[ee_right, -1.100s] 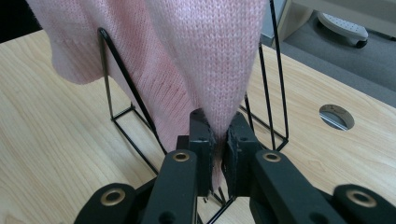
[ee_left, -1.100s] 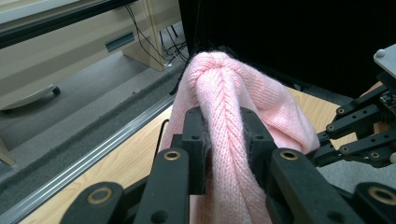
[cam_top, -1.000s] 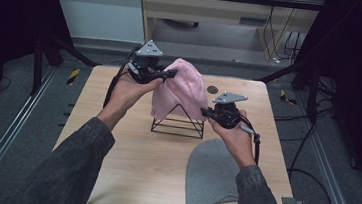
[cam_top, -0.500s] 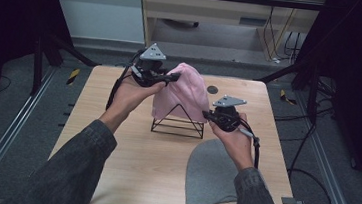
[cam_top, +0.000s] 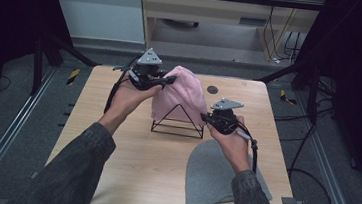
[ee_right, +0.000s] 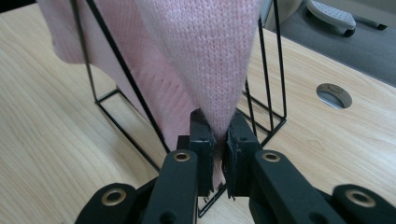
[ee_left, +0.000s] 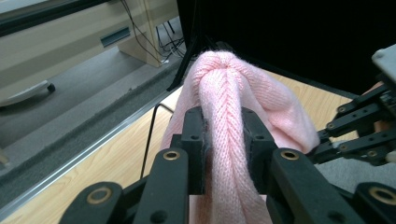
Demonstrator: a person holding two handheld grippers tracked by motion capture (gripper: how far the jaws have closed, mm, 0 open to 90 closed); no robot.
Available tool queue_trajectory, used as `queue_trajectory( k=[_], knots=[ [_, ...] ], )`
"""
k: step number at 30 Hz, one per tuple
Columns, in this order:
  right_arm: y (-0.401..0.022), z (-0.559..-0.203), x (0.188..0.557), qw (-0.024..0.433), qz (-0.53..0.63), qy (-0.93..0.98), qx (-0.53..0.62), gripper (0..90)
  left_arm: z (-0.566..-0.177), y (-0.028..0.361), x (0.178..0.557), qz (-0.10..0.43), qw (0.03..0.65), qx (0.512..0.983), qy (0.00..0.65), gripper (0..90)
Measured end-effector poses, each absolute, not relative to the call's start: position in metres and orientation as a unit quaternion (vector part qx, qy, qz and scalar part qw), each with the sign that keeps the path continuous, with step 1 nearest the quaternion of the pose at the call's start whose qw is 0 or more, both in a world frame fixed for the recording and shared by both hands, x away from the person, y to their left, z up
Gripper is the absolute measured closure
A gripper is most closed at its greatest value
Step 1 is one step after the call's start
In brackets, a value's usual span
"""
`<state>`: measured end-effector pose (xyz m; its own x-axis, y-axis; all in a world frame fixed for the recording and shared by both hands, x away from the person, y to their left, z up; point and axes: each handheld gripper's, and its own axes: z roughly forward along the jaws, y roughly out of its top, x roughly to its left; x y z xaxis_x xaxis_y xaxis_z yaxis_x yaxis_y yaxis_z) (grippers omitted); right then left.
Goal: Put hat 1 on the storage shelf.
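Observation:
A pink knit hat (cam_top: pixel 179 94) drapes over a black wire pyramid stand (cam_top: pixel 178 123) at the table's middle. My left gripper (cam_top: pixel 167 80) is shut on a thick fold of the pink knit hat (ee_left: pixel 226 126) near its top left. My right gripper (cam_top: pixel 204 117) is shut on the hat's lower right edge, and in the right gripper view the pink knit hat (ee_right: pixel 210 60) runs down between the pinching jaws in front of the stand's wires (ee_right: pixel 268 70). A grey knit hat (cam_top: pixel 215 173) lies flat at the front right of the table.
The wooden table (cam_top: pixel 113 156) has a round cable hole (cam_top: pixel 212 89) behind the stand. Metal rails run along the floor on both sides. A cable trails from the right gripper off the table's right edge. A desk stands beyond the table.
Both grippers keep their hold on the pink hat. The left gripper has shifted slightly with the hat's top; the right gripper stays at the lower right edge.

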<state>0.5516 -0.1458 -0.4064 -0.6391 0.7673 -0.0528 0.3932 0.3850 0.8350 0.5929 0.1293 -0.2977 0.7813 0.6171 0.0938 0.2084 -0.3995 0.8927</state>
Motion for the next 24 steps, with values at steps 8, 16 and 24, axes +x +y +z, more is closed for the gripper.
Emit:
queue_trajectory(
  k=[8,16,24],
  knots=[
    [-0.146,-0.410,0.546,0.225,0.417,0.804,0.359,83.6,-0.303,0.134,0.585,0.188,0.500,0.809,0.245,72.8],
    [-0.155,-0.425,0.551,0.211,0.399,0.807,0.380,83.7,-0.312,0.121,0.583,0.194,0.468,0.826,0.246,74.2],
    [-0.152,-0.437,0.553,0.204,0.379,0.820,0.377,83.6,-0.326,0.121,0.585,0.189,0.463,0.828,0.252,77.5]
  ],
)
